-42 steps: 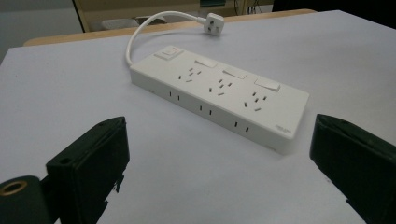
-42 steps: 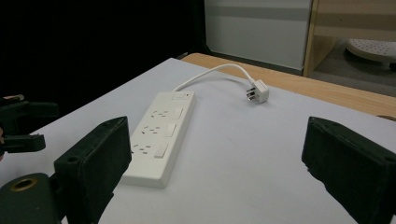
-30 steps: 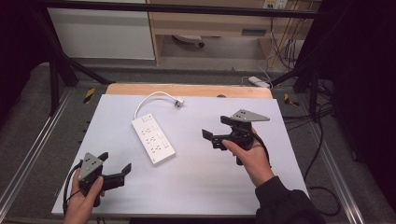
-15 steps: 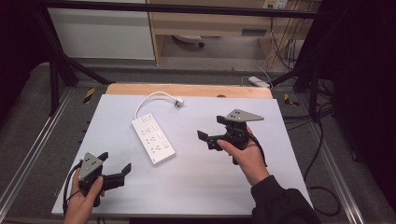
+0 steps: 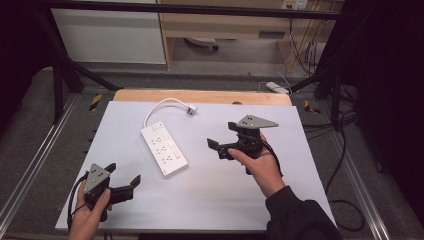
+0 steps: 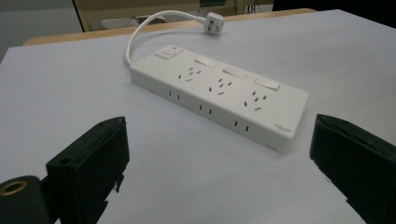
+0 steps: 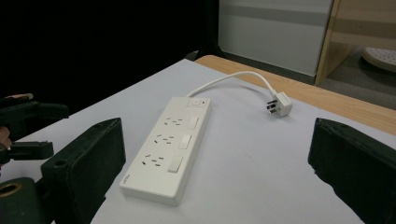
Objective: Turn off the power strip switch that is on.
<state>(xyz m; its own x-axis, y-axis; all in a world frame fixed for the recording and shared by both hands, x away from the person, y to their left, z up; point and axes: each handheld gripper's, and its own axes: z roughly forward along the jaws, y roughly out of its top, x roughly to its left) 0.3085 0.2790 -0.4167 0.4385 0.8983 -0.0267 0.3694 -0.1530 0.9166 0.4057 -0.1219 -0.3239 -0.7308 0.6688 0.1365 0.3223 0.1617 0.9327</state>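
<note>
White tabletop: power strip between left gripper, right gripper, jaws wide

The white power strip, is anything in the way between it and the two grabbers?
Nothing visible is. Bare table lies between the power strip and the open right gripper, and likewise toward the open left gripper. Its cord curls away toward the far edge.

white power strip on table — jaws wide apart

Lab: metal frame, loose floor cables.
</note>
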